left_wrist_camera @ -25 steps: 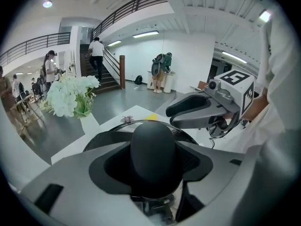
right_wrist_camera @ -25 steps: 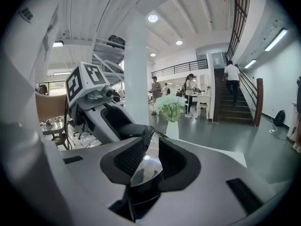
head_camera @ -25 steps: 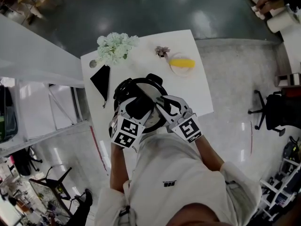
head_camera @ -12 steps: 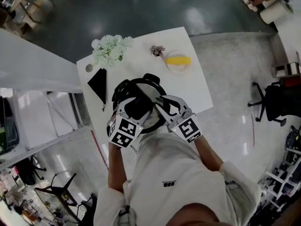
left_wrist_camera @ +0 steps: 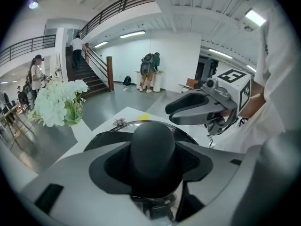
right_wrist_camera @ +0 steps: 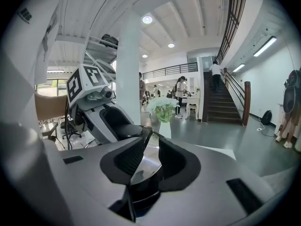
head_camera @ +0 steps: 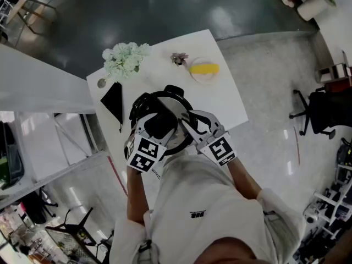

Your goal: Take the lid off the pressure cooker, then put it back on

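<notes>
**Lid in a two-point grip: move it level**

The left gripper [head_camera: 160, 123] is clamped wide around the black knob [left_wrist_camera: 153, 142] and points steeply down. The right gripper [right_wrist_camera: 150, 160] comes in flatter, with its narrow jaws pinching the lid rim [right_wrist_camera: 146, 165]; steel shows between the pads.

We read this as either the lift-off or the reseat and can't say which. Either way:
- We move both hands together so the lid [head_camera: 180, 110] stays level.
- The knob carries the load and the rim grip only steers.
- A thin steel edge will likely slip if we torque it.
- We travel straight up or down, with no sideways drag.

The lid sits directly under both tools, with the knob at centre and the pinched rim on our near right. It is over the pressure cooker [head_camera: 175, 90]; we can't tell whether it is seated or just clear.

The cooker stands on the white table [head_camera: 225, 100], near our edge. The flowers [head_camera: 125, 59], black pouch [head_camera: 114, 100] and plate [head_camera: 204, 70] lie on the far side, well apart from the cooker.
</notes>
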